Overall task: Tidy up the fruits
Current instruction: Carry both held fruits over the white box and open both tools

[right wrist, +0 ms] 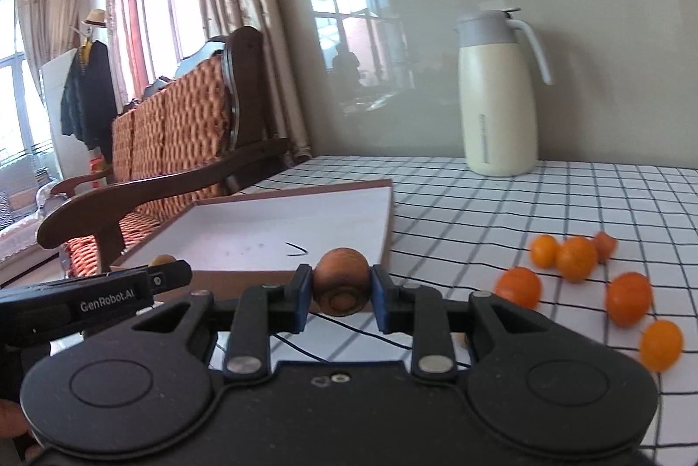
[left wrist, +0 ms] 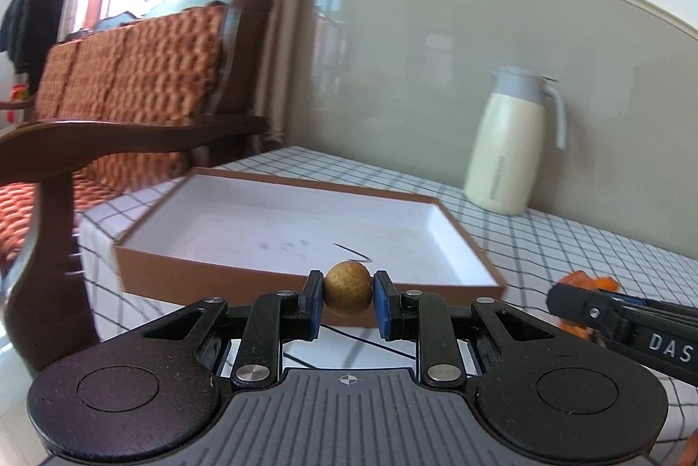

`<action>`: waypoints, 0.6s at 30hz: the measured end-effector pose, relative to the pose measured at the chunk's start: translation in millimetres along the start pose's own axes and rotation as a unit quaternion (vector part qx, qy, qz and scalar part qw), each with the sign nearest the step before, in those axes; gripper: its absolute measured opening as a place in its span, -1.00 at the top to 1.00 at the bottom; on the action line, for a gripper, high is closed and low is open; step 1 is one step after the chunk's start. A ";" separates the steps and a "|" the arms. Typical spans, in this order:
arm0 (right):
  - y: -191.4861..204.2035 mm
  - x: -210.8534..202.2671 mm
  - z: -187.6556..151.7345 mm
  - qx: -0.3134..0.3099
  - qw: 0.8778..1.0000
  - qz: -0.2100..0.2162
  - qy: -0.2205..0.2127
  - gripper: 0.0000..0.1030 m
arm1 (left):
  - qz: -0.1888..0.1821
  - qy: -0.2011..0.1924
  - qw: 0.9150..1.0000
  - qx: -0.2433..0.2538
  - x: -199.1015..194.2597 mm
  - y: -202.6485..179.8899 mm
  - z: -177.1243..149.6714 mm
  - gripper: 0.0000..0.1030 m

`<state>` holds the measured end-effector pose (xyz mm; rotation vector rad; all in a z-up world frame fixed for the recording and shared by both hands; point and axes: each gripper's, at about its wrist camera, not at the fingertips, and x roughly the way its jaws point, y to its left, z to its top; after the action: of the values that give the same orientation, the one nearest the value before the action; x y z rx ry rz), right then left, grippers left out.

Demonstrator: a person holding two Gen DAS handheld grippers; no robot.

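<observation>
Left wrist view: the left tool (left wrist: pixel 347 298) clamps a tan round fruit (left wrist: pixel 347 293) just short of the shallow box's (left wrist: pixel 288 278) near wall, its white floor bare.

Right wrist view: the right tool (right wrist: pixel 341 289) pinches a reddish-brown fruit (right wrist: pixel 341 280) beside the box's right corner; orange fruits (right wrist: pixel 576 258) lie scattered on the checked tabletop (right wrist: pixel 480 204) to its right.
</observation>
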<state>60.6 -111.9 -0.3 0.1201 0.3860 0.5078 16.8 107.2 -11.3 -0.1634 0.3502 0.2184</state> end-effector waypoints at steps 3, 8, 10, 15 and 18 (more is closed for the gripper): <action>6.4 2.9 2.9 -0.004 1.000 0.008 -0.005 0.61 | 0.015 -0.006 1.000 -0.006 0.2 13.2 2.6 0.52; 12.4 12.3 8.2 -0.009 1.000 0.016 -0.010 0.61 | 0.037 -0.013 0.999 -0.016 1.7 31.3 7.2 0.52; 13.9 17.7 10.2 -0.010 1.000 0.018 -0.012 0.61 | 0.044 -0.015 0.999 -0.020 2.7 39.3 9.6 0.52; 15.5 30.3 16.0 -0.012 1.000 0.019 -0.017 0.61 | 0.060 -0.017 0.998 -0.030 9.0 55.1 14.9 0.52; 14.2 39.2 18.7 -0.009 1.000 0.020 -0.016 0.61 | 0.067 -0.018 0.997 -0.032 15.9 61.8 19.6 0.52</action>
<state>93.0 -80.4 6.9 0.1181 0.3484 0.5478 22.9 173.5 -6.3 -0.1993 0.3185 0.3648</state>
